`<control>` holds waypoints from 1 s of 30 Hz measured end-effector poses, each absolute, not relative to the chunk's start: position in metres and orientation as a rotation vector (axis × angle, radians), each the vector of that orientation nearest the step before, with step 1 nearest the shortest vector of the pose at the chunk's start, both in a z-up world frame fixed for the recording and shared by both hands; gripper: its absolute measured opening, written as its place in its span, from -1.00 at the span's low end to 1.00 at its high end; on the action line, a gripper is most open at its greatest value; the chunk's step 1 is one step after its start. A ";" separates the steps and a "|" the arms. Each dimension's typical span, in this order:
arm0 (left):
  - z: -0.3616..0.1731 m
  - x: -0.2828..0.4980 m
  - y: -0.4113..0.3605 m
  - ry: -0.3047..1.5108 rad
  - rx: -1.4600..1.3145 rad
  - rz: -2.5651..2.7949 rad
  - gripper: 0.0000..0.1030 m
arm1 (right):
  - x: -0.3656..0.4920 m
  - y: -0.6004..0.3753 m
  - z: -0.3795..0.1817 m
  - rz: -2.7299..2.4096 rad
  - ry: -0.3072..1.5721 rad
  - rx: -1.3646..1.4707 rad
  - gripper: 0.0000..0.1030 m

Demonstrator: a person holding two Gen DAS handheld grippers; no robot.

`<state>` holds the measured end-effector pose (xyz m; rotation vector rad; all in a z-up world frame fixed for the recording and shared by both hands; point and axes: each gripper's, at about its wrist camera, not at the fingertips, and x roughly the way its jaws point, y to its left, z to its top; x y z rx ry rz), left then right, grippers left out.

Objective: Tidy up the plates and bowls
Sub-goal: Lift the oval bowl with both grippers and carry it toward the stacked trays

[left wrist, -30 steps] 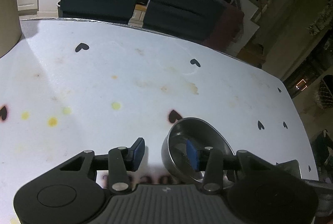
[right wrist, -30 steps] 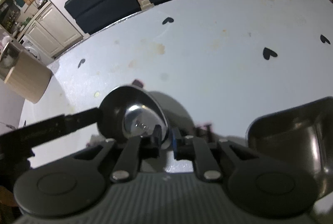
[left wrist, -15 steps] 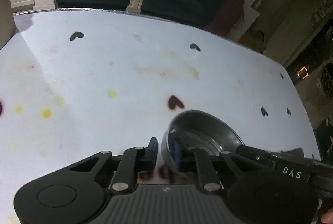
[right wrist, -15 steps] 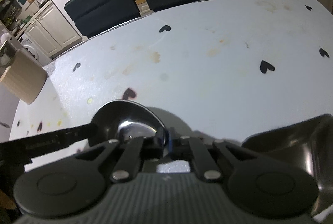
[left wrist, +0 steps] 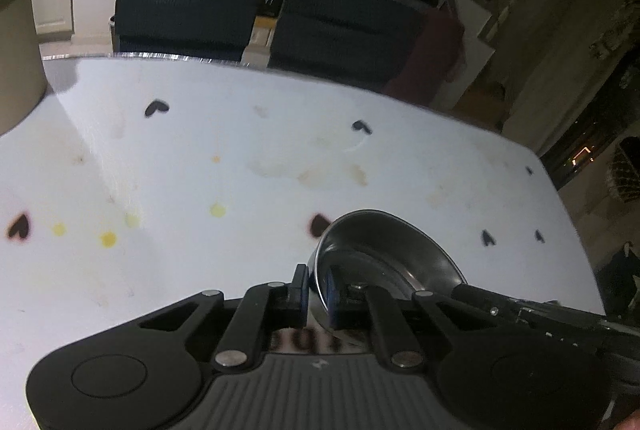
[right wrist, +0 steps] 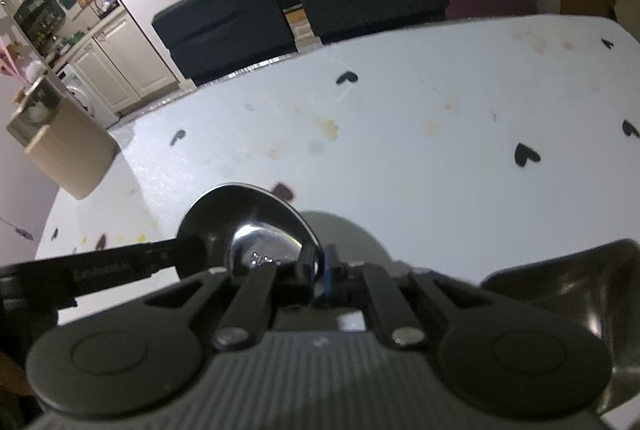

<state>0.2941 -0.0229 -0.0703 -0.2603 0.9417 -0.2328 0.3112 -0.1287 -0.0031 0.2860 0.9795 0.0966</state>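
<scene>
A small steel bowl (left wrist: 392, 250) sits low in the left wrist view, over the white heart-print table (left wrist: 240, 158). My left gripper (left wrist: 316, 290) has the bowl's near-left rim between its blue pads, and its jaws are still closing on it. A finger of my right gripper (left wrist: 480, 296) reaches in from the right. In the right wrist view the same bowl (right wrist: 248, 218) is tilted with a shadow beneath it. My right gripper (right wrist: 318, 270) is shut on its right rim. A finger of the left gripper (right wrist: 160, 254) meets the bowl from the left.
A squarish steel dish (right wrist: 580, 282) lies on the table at the lower right. A beige cylindrical container (right wrist: 68, 150) stands at the far left edge. Two dark chairs (left wrist: 192, 2) stand behind the far table edge. The tabletop carries stains and yellow spots.
The left jaws went from wide open around the bowl's rim to closed on it. The right jaws closed the last bit on the opposite rim. The bowl has risen slightly.
</scene>
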 end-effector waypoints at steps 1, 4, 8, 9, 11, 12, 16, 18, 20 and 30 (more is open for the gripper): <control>-0.066 0.291 -0.025 0.931 -0.258 -0.238 -0.82 | 0.308 -0.130 0.000 0.098 0.969 0.285 -0.89; -0.053 0.281 -0.032 0.898 -0.250 -0.259 -0.82 | 0.297 -0.139 0.012 0.103 0.938 0.301 -0.89; -0.038 0.269 -0.044 0.857 -0.240 -0.289 -0.82 | 0.279 -0.156 0.028 0.102 0.888 0.314 -0.89; -0.034 0.266 -0.048 0.848 -0.241 -0.298 -0.82 | 0.275 -0.161 0.031 0.100 0.877 0.322 -0.89; -0.028 0.260 -0.056 0.831 -0.240 -0.315 -0.82 | 0.266 -0.172 0.037 0.095 0.855 0.337 -0.89; -0.025 0.257 -0.061 0.823 -0.237 -0.323 -0.82 | 0.261 -0.177 0.040 0.091 0.846 0.345 -0.89; -0.018 0.248 -0.079 0.801 -0.230 -0.352 -0.82 | 0.244 -0.199 0.048 0.076 0.814 0.357 -0.89; -0.017 0.245 -0.090 0.796 -0.230 -0.370 -0.82 | 0.236 -0.210 0.051 0.067 0.802 0.356 -0.89; -0.018 0.242 -0.100 0.794 -0.228 -0.384 -0.82 | 0.229 -0.222 0.052 0.055 0.795 0.364 -0.89; -0.037 0.240 -0.156 0.843 -0.208 -0.469 -0.82 | 0.199 -0.267 0.047 -0.038 0.835 0.328 -0.88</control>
